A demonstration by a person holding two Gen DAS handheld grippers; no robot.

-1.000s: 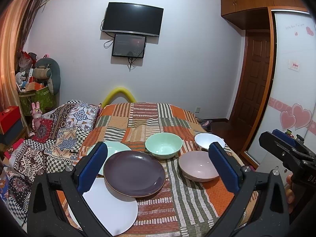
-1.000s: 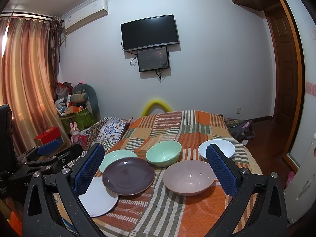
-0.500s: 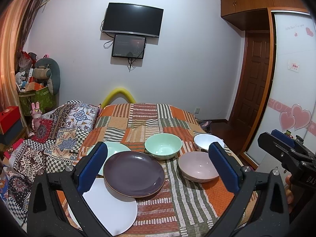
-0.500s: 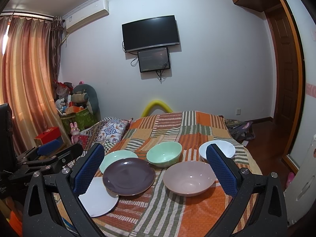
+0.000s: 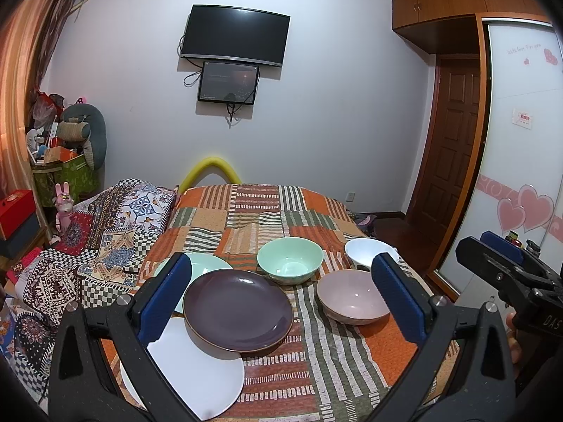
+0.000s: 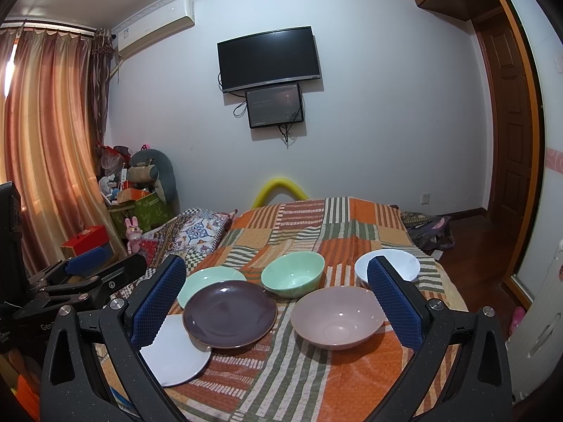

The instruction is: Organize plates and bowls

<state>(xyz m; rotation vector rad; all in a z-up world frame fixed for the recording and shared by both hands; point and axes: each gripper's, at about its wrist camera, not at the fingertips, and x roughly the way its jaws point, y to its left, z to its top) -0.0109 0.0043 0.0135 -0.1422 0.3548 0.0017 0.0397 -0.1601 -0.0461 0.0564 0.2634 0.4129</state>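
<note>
Both grippers, left gripper (image 5: 281, 295) and right gripper (image 6: 276, 304), hover spread wide, empty, above the purple plate (image 5: 238, 314).

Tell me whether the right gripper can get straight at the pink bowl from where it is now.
Probably yes. The right gripper is open and empty, and the pink bowl sits in front of it, between its fingers' lines, on the bedspread. Nothing lies on it or blocks its near rim; the green bowl and white bowl stand behind.
</note>
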